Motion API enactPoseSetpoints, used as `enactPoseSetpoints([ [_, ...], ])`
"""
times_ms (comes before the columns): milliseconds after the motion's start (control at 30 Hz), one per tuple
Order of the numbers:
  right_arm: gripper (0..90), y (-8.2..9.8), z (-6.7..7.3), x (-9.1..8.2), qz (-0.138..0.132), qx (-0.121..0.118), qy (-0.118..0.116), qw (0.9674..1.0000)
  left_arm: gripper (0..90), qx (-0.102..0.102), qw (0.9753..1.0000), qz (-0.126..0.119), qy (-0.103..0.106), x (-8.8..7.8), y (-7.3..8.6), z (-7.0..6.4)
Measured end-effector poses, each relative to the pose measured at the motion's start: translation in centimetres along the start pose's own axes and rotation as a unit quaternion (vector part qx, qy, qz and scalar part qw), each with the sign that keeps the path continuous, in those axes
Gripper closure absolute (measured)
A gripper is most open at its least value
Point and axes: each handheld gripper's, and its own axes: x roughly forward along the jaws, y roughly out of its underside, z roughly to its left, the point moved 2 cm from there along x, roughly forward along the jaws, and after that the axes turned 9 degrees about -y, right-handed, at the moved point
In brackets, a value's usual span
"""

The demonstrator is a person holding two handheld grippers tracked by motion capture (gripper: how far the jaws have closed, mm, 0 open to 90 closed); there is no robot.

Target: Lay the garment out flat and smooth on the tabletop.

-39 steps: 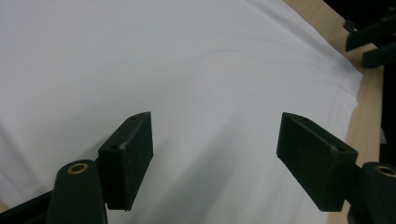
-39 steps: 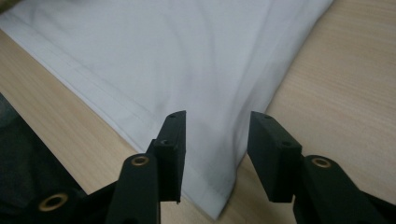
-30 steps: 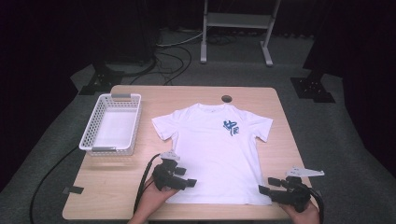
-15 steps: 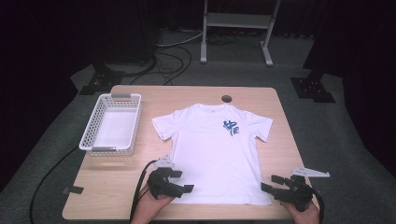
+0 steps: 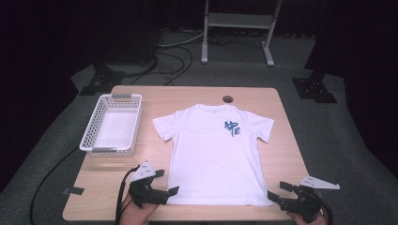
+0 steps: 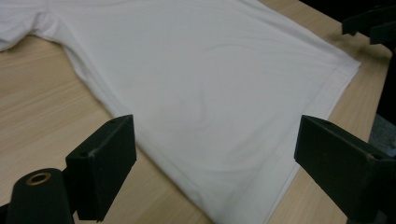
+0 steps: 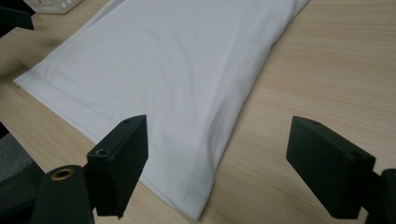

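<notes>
A white T-shirt (image 5: pixel 216 154) with a small blue print lies flat on the wooden table (image 5: pixel 291 140), collar away from me. My left gripper (image 5: pixel 168 182) is open just off the shirt's near left hem corner. Its jaws have just been opening, and in the left gripper view (image 6: pixel 217 135) the shirt (image 6: pixel 196 70) lies on the table beyond them, untouched. My right gripper (image 5: pixel 278 190) is open just off the near right hem corner. It has also been opening, and the shirt (image 7: pixel 163 56) is free of its pads (image 7: pixel 219 135).
A white mesh basket (image 5: pixel 111 124) stands empty at the table's left. A round hole (image 5: pixel 228 99) sits near the far edge. A dark tape piece (image 5: pixel 72 191) marks the near left corner. A metal stand (image 5: pixel 239 28) rises on the floor behind.
Both grippers have drawn back off the shirt's bottom hem toward the near edge, the left one also leftward. Their jaws stand wider. The shirt stays flat.
</notes>
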Motion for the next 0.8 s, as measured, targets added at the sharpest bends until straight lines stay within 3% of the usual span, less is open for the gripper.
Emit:
enactPoseSetpoints([
  [167, 19.0, 0.8, 0.0, -1.0, -0.022, 0.005, 0.003, 0.9997, 11.0, 0.001, 0.9998, 0.000, -0.019, -1.3, 1.4, 0.2],
  [467, 18.0, 1.8, 0.1, -2.8, -0.073, 0.005, 0.020, 0.9971, 9.9, -0.011, 0.9969, -0.056, -0.055, -3.1, 1.6, 1.3],
  [567, 17.0, 2.1, -0.2, -2.7, -0.075, 0.008, 0.030, 0.9967, 9.7, -0.012, 0.9962, -0.061, -0.061, -3.2, 1.7, 1.5],
  [800, 17.0, 2.2, -0.2, -2.3, -0.080, 0.003, 0.025, 0.9964, 9.7, -0.005, 0.9940, -0.081, -0.074, -3.5, 1.6, 1.3],
])
